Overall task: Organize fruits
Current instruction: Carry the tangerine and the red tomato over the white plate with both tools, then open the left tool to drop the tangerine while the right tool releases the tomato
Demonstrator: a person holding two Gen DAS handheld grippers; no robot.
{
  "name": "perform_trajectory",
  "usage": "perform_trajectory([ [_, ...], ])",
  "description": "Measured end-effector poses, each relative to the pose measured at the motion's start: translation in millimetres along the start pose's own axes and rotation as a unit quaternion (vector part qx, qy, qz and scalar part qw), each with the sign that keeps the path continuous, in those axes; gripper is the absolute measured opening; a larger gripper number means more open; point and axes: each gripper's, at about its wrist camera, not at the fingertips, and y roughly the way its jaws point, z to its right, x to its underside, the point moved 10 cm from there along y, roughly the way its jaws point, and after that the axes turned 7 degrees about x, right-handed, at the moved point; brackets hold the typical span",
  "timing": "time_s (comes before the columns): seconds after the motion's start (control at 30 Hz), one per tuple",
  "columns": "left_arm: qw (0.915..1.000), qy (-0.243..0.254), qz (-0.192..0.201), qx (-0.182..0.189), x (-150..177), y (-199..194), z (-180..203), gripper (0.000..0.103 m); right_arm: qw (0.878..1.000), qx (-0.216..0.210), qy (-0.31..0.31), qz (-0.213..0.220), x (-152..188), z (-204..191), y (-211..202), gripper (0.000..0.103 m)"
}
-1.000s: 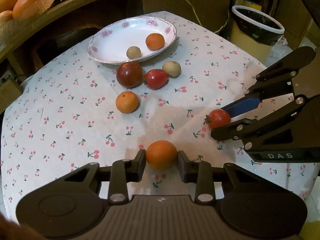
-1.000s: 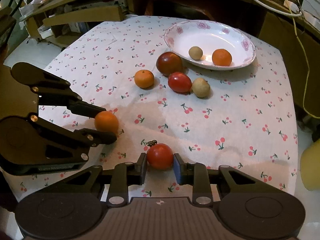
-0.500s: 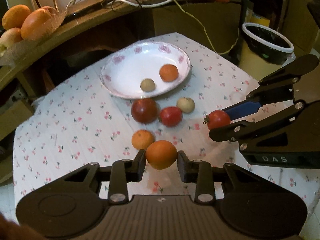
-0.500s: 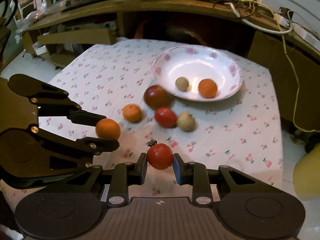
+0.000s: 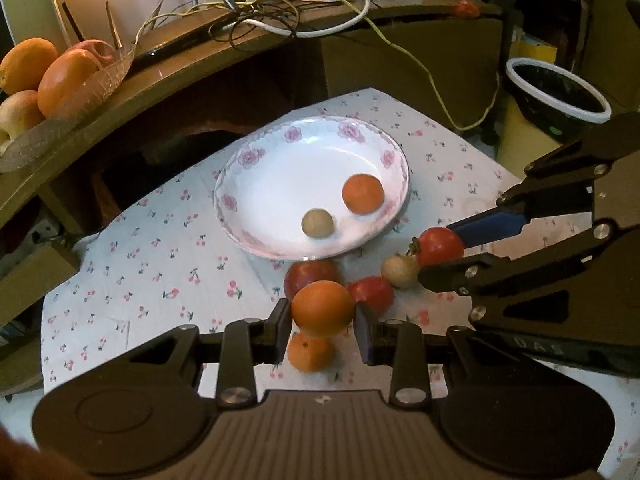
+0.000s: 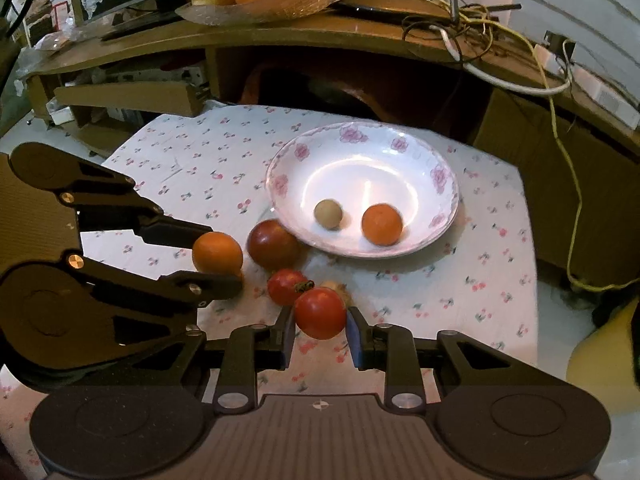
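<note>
Surface: low table covered by a white cloth (image 5: 168, 264) printed with small cherries.
Background: curved wooden shelf (image 6: 280, 36) behind the table, carrying a tangle of cables (image 5: 256, 12) and a glass dish (image 6: 256, 10) of larger fruit.
Bin: round, white-rimmed, dark inside (image 5: 556, 92), on the floor past the table's far right corner in the left wrist view.
Plate: white, pink flowers on the rim (image 6: 348, 136), resting on the cloth near the table's far edge.
Plate contents: one small orange (image 6: 381, 225) and one small tan fruit (image 6: 328, 213), lying near each other on the side toward the grippers, not touching.
Left gripper (image 5: 323, 320): closed on an orange (image 5: 322, 308); both pads press the fruit's sides and it is carried clear of the cloth.
Right gripper (image 6: 320, 328): closed nearly to its narrowest on a red tomato (image 6: 320, 313) with a dried stem at its top; the tomato is held clear of the cloth.
Gripper position: side by side on the near side of the plate, both pointing steeply down toward it; neither held fruit is over the plate.
Loose fruit, cloth: dark red round fruit (image 6: 273, 249) just beside the plate's near rim; second red tomato (image 6: 285, 286) close in front of it; second tan fruit (image 5: 399, 271) to the right of that tomato; second small orange (image 5: 310, 354) nearest the viewer, partly hidden under the held orange in the left wrist view.
Person: not identifiable in either view.
</note>
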Motion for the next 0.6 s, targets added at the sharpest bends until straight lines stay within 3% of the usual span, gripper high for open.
perform_trajectory([
  [0.6,0.9998,-0.002,0.006,-0.019,-48,36,-22,0.039,1.000,0.013,0.006,0.003,-45,41,38,0.028],
])
